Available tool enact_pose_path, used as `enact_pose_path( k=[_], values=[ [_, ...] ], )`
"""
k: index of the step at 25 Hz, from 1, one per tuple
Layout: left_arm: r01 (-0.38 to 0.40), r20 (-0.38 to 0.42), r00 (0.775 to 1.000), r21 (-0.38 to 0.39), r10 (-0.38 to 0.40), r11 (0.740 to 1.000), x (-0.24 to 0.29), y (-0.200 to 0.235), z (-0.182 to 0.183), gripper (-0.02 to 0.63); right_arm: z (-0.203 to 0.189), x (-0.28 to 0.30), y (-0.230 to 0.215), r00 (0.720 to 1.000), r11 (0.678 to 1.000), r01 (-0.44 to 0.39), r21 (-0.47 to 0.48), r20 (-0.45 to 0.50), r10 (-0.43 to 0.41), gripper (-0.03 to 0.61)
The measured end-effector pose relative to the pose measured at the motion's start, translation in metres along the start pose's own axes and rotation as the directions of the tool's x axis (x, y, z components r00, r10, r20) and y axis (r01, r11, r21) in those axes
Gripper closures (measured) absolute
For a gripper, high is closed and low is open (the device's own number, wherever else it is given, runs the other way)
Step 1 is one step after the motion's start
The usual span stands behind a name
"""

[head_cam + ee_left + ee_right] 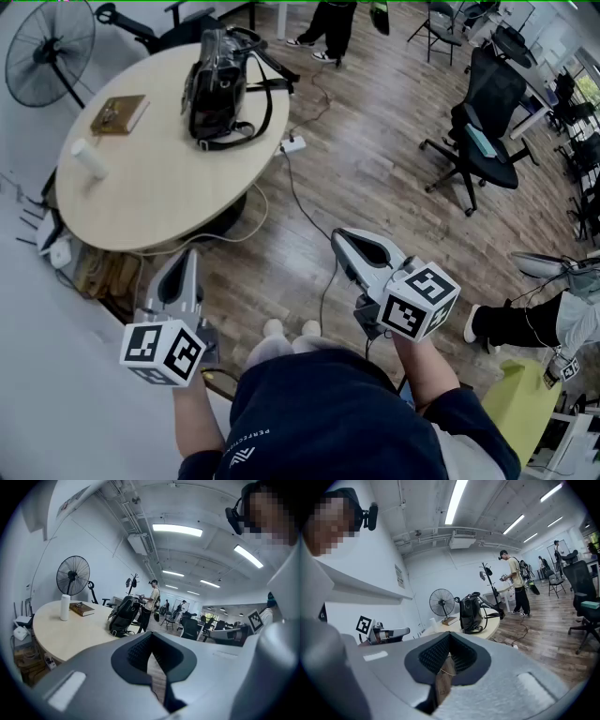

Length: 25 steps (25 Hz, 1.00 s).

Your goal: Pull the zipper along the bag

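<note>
A black bag (pixel 220 89) with straps stands upright on the far side of a round beige table (pixel 150 187); its zipper is too small to make out. It shows as well in the left gripper view as the bag (pixel 123 616) and in the right gripper view as the bag (pixel 470 613). My left gripper (pixel 190 255) hovers in front of the table's near edge, shut and empty. My right gripper (pixel 339 236) is over the wooden floor to the right of the table, also shut with nothing held. Both are well short of the bag. The jaws meet in the left gripper (pixel 151 638) and the right gripper (pixel 449 638).
On the table lie a brown book (pixel 119 114) and a white cylinder (pixel 89 157). A standing fan (pixel 49 47) is behind the table. A power strip (pixel 292 143) and cable trail across the floor. Office chairs (pixel 483 150) stand to the right; a person (pixel 328 28) stands beyond.
</note>
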<state>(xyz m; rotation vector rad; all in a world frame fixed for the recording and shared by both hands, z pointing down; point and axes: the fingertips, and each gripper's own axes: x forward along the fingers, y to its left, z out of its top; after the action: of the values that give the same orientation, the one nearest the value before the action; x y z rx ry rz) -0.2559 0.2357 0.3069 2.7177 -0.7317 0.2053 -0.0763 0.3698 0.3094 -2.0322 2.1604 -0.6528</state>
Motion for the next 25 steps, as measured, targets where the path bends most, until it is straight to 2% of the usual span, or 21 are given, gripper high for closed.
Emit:
enact_pose_path(
  k=[5, 11, 17, 20, 25],
  values=[
    [-0.001, -0.016, 1.0, -0.026, 0.0, 1.0, 0.0, 0.001, -0.007, 0.6, -0.002, 0.0, -0.006, 1.0, 1.0, 0.003, 0.001, -0.009, -0.003, 0.577],
    [0.082, -0.067, 0.995, 0.045, -0.079, 0.996, 0.01, -0.022, -0.016, 0.611, -0.004, -0.001, -0.011, 1.0, 1.0, 0.0, 0.012, -0.004, 0.0, 0.575],
    [0.153, -0.024, 0.988, -0.012, -0.154, 0.988, 0.017, -0.035, -0.012, 0.607, -0.013, 0.005, -0.011, 0.999, 1.0, -0.015, -0.003, -0.03, 0.015, 0.575],
    [0.153, -0.009, 0.988, -0.009, -0.153, 0.988, 0.024, -0.038, -0.014, 0.6, -0.013, 0.008, -0.013, 0.999, 0.999, -0.028, -0.019, -0.042, 0.027, 0.575],
    [0.128, -0.043, 0.991, 0.036, -0.126, 0.991, 0.042, -0.043, -0.021, 0.6, -0.004, 0.013, -0.023, 0.999, 0.998, -0.04, -0.044, -0.039, 0.038, 0.575]
  ],
)
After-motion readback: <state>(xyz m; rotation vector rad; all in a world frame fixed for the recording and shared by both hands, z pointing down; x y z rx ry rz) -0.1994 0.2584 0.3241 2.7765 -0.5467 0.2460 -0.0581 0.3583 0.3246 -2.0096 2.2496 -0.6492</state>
